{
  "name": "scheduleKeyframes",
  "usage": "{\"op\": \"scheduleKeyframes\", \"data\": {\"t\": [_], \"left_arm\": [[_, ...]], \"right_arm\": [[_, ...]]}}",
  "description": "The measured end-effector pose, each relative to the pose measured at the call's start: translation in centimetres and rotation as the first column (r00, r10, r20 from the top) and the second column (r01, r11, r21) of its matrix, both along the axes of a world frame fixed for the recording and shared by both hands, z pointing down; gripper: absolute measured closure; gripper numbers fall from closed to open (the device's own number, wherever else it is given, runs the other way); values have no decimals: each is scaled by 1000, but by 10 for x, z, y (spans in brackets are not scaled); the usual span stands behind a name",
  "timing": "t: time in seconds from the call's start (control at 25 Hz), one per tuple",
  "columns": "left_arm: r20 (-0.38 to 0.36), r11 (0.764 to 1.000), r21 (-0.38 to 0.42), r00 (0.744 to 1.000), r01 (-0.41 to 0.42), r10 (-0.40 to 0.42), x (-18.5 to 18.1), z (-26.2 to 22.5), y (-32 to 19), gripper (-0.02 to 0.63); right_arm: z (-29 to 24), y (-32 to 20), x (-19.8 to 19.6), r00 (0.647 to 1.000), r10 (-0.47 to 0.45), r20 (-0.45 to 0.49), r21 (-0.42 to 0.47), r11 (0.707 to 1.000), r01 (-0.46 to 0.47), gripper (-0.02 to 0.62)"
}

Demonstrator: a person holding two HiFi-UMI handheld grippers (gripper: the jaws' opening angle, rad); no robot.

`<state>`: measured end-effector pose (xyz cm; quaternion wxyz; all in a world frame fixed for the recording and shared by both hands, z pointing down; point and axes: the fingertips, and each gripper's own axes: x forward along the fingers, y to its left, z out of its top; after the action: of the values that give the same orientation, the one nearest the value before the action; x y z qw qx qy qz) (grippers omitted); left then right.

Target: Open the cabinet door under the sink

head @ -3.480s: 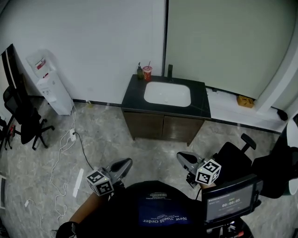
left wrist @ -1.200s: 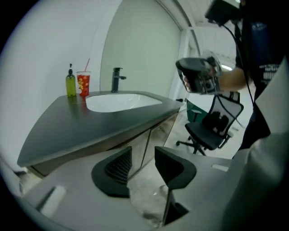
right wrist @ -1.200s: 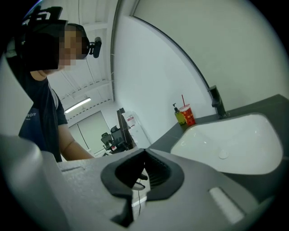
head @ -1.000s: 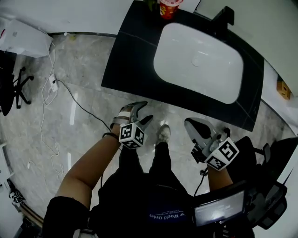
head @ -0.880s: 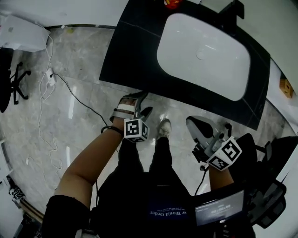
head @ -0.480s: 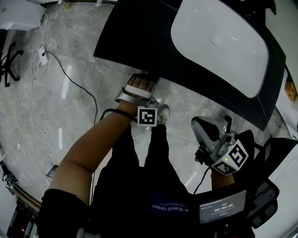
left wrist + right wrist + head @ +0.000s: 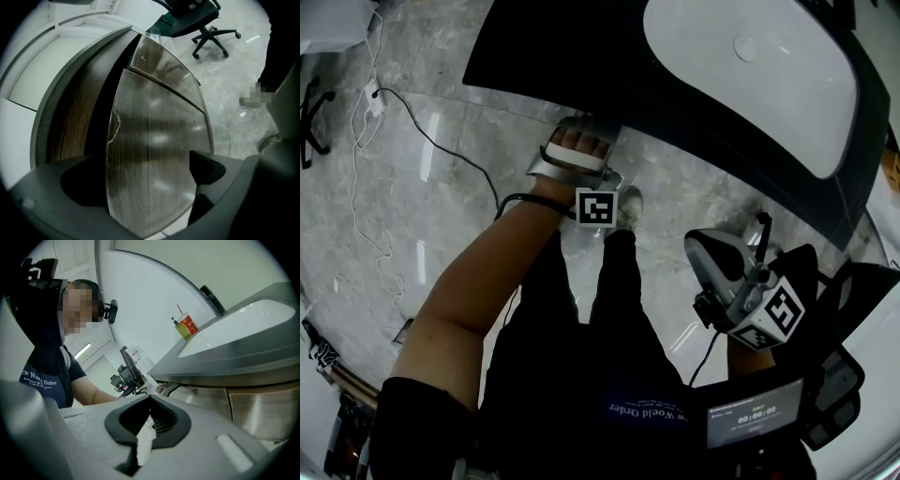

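Observation:
The black countertop (image 7: pixel 572 56) with its white sink (image 7: pixel 750 66) fills the top of the head view; the cabinet below it is hidden there. My left gripper (image 7: pixel 581 141) reaches under the counter's front edge. In the left gripper view a dark wood cabinet door (image 7: pixel 154 140) with a chipped edge fills the space between the jaws of the left gripper (image 7: pixel 145 176), a dark gap beside it. Those jaws have just been opening and stand wide, the pads off the wood. My right gripper (image 7: pixel 705 246) hangs back, its pads (image 7: pixel 161 420) together with nothing in them.
A red cup (image 7: pixel 188 325) and a green bottle (image 7: pixel 180 329) stand on the counter by the sink. A black cable (image 7: pixel 422 131) lies on the marble floor at the left. An office chair (image 7: pixel 201 23) stands beyond the cabinet. The person's shoe (image 7: pixel 628 202) is near the cabinet front.
The left hand has gone forward and down to the counter's front edge, rolling over as it went. The right gripper has sunk a little. The head has come closer over the sink.

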<state>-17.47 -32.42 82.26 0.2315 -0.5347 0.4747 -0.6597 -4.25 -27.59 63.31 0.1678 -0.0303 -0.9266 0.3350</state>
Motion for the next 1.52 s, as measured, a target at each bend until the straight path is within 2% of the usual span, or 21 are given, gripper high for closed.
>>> {"op": "scheduleKeyframes", "data": {"t": [0.12,0.36,0.56,0.8,0.88,1.04,1.16,1.2,1.32,1.36,1.4,1.44,1.48,1.52], "left_arm": [[6,999,21,999,32,-32,-1,-3,-2,41],[3,999,-17,999,39,-39,-2,-13,-1,54],[-95,982,-188,995,10,-28,10,-14,15,101],[-200,919,-391,979,-59,-22,21,-14,34,167],[-217,879,-467,976,-93,-13,21,-17,42,211],[-206,754,-628,975,-195,80,14,-24,69,291],[-236,680,-689,965,-251,117,18,-19,88,328],[-246,644,-718,962,-264,121,19,-18,94,331],[-268,509,-815,959,-276,91,22,-15,111,327],[-264,470,-840,961,-270,81,24,-13,116,318],[-247,449,-856,965,-258,84,24,-8,120,317],[-219,443,-864,970,-241,101,25,0,121,334],[-187,445,-867,974,-225,127,26,13,123,330],[-158,454,-867,977,-208,145,27,27,123,264]], "right_arm": [[-1,8,3,1000,-10,-11,-2,1000,10,594],[1,18,4,996,-59,-62,-36,998,57,594],[-1,19,1,997,-67,-47,-29,997,65,594],[-6,20,-3,997,-72,-26,-32,997,71,594],[-6,19,-3,998,-65,-18,-35,997,65,594],[-7,16,-2,999,-43,-6,-26,999,43,594],[-5,12,1,1000,-17,0,-15,1000,17,594],[-4,12,3,1000,-10,1,-18,1000,10,594],[-2,9,7,999,27,21,-20,999,-27,594],[-2,9,9,999,34,31,-17,999,-33,594],[0,9,12,998,39,40,-13,999,-38,594],[1,9,15,998,47,50,-15,999,-47,594],[2,7,19,997,59,58,-22,998,-58,594],[3,4,23,995,73,64,-35,997,-71,594]]}}
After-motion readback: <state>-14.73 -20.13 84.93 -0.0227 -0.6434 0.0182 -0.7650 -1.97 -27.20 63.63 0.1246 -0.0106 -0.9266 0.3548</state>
